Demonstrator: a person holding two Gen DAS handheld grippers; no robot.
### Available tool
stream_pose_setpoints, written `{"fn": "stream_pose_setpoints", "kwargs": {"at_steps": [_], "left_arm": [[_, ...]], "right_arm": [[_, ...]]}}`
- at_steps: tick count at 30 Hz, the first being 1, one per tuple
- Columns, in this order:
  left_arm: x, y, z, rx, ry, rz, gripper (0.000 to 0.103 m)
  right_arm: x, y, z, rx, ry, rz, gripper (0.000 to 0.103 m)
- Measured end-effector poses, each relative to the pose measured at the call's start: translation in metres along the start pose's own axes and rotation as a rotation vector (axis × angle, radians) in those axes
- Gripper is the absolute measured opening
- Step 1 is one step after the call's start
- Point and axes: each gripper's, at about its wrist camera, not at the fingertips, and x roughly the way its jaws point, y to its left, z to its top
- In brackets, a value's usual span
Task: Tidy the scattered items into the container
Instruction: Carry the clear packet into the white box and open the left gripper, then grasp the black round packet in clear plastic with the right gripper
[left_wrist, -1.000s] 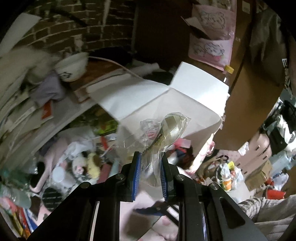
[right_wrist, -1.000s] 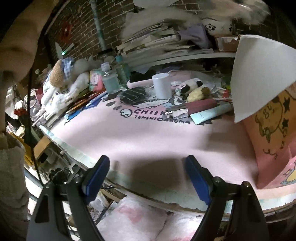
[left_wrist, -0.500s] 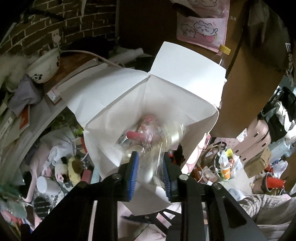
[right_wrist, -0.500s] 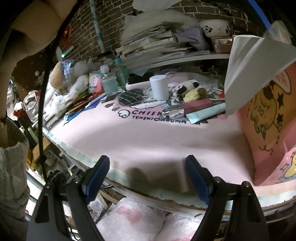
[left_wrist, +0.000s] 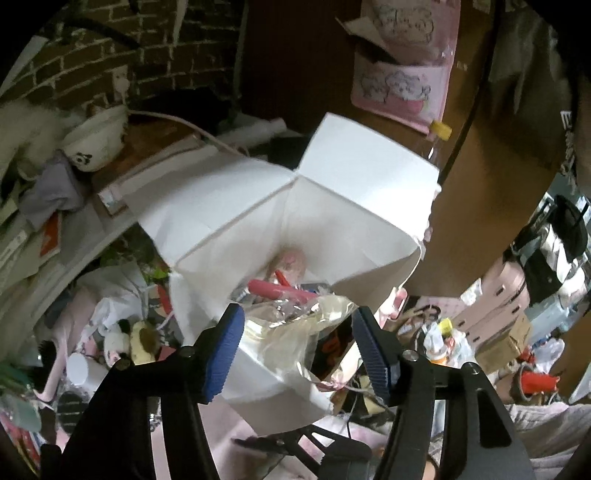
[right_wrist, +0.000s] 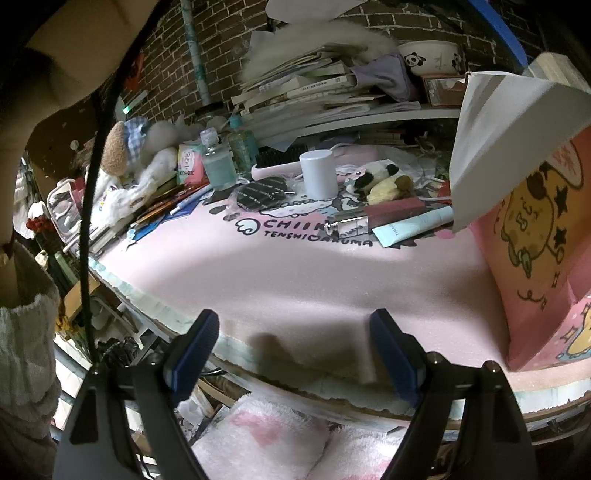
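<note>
The container is a pink cartoon-print box (right_wrist: 535, 240) with white flaps (left_wrist: 332, 206) standing open. My left gripper (left_wrist: 297, 325) hovers over its mouth and its jaws are opening. A clear crinkled plastic bag (left_wrist: 291, 339) lies loose between them, with neither pad pressing on it. Deeper in the box lie a red tube (left_wrist: 277, 290) and a pink item (left_wrist: 291, 260). My right gripper (right_wrist: 295, 328) stands open and empty above the front edge of the pink mat (right_wrist: 295, 273). Farther back on the mat lie a dark red lipstick tube (right_wrist: 376, 218) and a light blue tube (right_wrist: 413, 229).
Behind the tubes stand a white cup (right_wrist: 318, 173), a small plush toy (right_wrist: 380, 181), a black round pad (right_wrist: 260, 195) and a clear bottle (right_wrist: 218, 162). Books and a panda bowl (right_wrist: 430, 57) pile up on the shelf at the brick wall. A sleeve (right_wrist: 22, 332) fills the left edge.
My left gripper carried the clear bag over the box mouth, then its jaws spread from shut on the bag to wide apart, leaving the bag loose. The right gripper has not moved.
</note>
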Motion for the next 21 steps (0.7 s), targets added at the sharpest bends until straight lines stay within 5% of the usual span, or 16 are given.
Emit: {"fn": "stream_pose_setpoints", "kwargs": {"at_steps": [5,15,21], "left_arm": [[-0.029,0.007,-0.012,-0.002,-0.086,0.097,0.083],[-0.067,0.038,-0.059,-0.08,-0.165,0.323,0.09],[-0.081,0.074,-0.108,-0.216,-0.183,0.368,0.091]], "right_arm": [[0.001,0.003,-0.001,-0.008,-0.006,-0.008,0.082],[0.009,0.014,0.002,-0.042,-0.009,-0.036,0.082],[0.017,0.028,0.002,-0.087,-0.003,-0.056,0.082]]}}
